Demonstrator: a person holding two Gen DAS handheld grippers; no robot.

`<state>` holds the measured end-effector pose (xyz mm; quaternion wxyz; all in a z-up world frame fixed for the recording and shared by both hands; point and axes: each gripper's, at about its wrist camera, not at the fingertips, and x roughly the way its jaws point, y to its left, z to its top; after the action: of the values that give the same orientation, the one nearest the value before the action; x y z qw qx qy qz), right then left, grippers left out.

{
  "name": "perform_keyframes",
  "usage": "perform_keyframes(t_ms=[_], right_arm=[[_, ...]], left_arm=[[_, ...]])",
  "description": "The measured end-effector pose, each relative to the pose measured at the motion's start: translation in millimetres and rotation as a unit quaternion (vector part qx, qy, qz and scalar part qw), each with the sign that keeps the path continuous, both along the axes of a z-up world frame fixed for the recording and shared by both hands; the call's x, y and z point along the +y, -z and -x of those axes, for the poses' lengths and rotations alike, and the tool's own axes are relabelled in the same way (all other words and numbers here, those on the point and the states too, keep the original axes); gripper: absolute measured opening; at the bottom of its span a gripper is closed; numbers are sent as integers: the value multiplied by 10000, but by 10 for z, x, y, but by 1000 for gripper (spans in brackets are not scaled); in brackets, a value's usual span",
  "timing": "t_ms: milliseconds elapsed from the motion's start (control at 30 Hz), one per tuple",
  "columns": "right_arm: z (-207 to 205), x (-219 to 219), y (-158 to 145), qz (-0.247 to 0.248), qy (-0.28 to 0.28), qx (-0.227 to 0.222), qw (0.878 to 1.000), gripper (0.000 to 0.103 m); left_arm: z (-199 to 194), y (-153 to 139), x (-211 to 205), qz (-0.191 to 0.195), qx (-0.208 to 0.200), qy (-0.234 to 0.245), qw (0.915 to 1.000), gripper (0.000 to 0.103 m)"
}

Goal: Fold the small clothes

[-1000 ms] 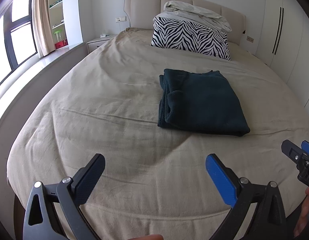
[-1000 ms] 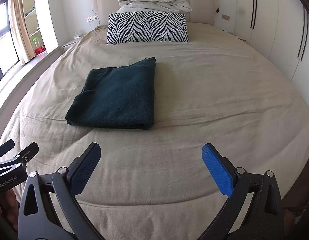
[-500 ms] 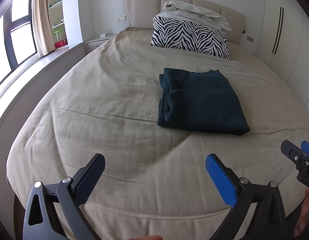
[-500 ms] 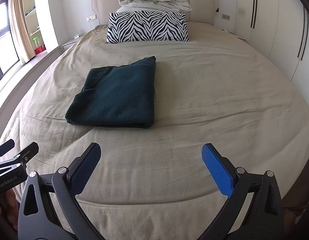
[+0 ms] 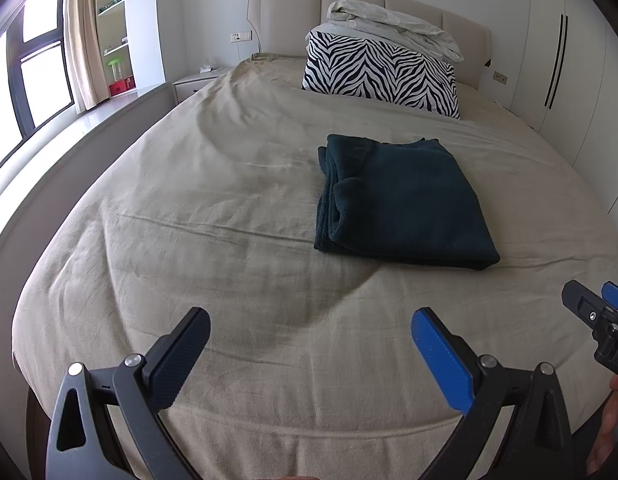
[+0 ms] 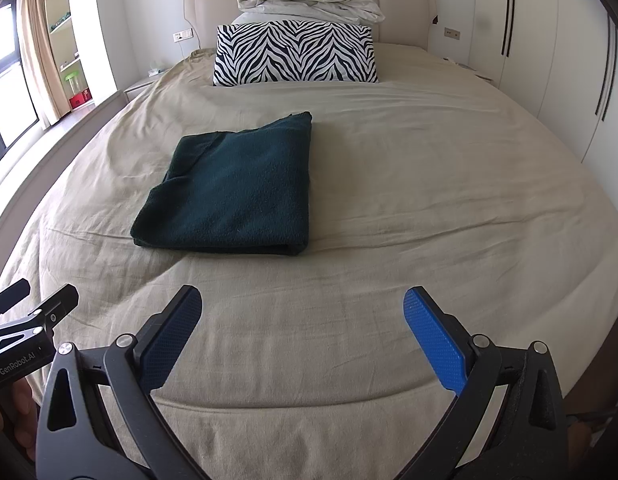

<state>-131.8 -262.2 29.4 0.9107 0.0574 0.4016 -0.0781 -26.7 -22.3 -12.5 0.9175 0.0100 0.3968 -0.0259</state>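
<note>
Left wrist view: the left gripper (image 5: pixel 311 334) is hovering above the near end of the bed (image 5: pixel 213 248), its two fingers (image 5: pixel 441 356) spreading wide apart, gripping nothing and touching nothing. Only beige sheet is lying between the two pads. At the right edge of this view the right gripper (image 5: pixel 597 318) is showing in part, with a hand (image 5: pixel 607 428) just below it; from this angle its opening cannot be judged.

Right wrist view: the right gripper (image 6: pixel 301 312) is likewise standing wide open over the foot of the bed (image 6: pixel 429 208), its fingers (image 6: pixel 433 336) holding nothing and clear of the sheet. The left gripper (image 6: pixel 33 304) is entering at the lower left edge, carrying a printed label on its body.

Beyond both pairs of fingers, the dark green garment (image 5: pixel 401 200) (image 6: pixel 237 188) is lying folded into a flat, roughly rectangular stack in the middle of the bed, well apart from either gripper. It is sitting right of centre in the left view and left of centre in the right view, with layered edges showing along its left side.

Farther back, a zebra-striped pillow (image 5: pixel 381 74) (image 6: pixel 295 52) is leaning near the padded headboard (image 5: pixel 285 12), with a crumpled white duvet (image 6: pixel 309 2) resting on top of it.
</note>
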Motion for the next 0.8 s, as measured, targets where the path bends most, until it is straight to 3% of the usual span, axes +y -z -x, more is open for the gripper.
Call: perform_keyframes(t_ms=[800], right_arm=[[26, 26, 36, -15, -12, 15, 10000, 103]], left_arm=[[-4, 53, 39, 48, 32, 17, 10000, 103]])
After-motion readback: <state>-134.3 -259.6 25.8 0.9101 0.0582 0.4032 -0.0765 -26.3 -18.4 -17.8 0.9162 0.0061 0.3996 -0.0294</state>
